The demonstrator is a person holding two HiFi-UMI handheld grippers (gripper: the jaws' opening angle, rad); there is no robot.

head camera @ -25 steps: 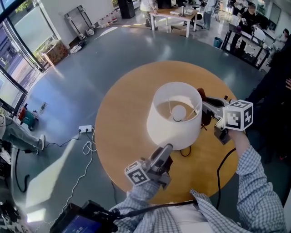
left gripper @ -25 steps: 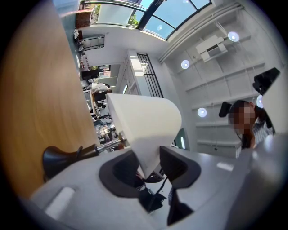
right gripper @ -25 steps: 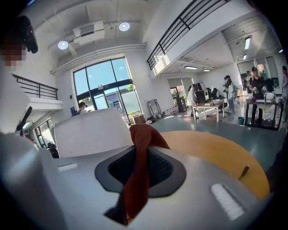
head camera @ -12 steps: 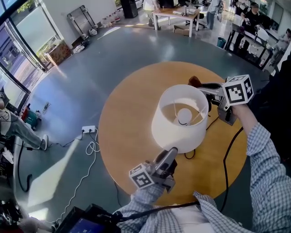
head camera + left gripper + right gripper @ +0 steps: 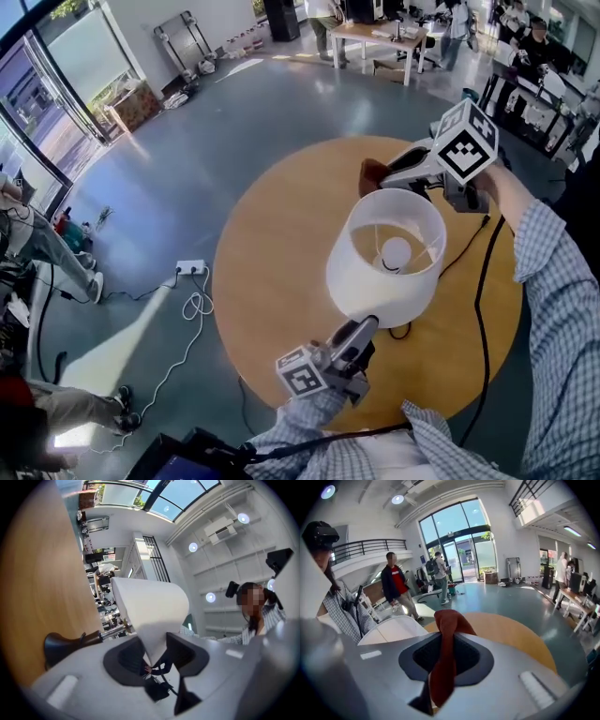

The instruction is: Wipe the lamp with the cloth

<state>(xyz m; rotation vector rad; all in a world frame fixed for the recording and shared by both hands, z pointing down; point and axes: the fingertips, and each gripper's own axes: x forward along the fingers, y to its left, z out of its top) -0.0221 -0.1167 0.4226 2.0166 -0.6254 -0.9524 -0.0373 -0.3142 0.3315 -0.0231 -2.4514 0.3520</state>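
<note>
Your left gripper (image 5: 364,328), close to the near edge of the wooden table (image 5: 253,281), clamps the lower rim of the white shade (image 5: 375,281) of the lamp (image 5: 397,251). The lamp stands right of the table's middle, with bare wood open to its left and a black cord (image 5: 480,291) trailing on its right. Just past the shade's far rim, your right gripper (image 5: 389,176) pinches the red-brown cloth (image 5: 372,174), and its cube (image 5: 466,141) shows a black-and-white square marker

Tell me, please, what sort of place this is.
Likely a large open lab or office hall: polished grey floor, tall glass doors, a balcony railing, and distant work tables.
</note>
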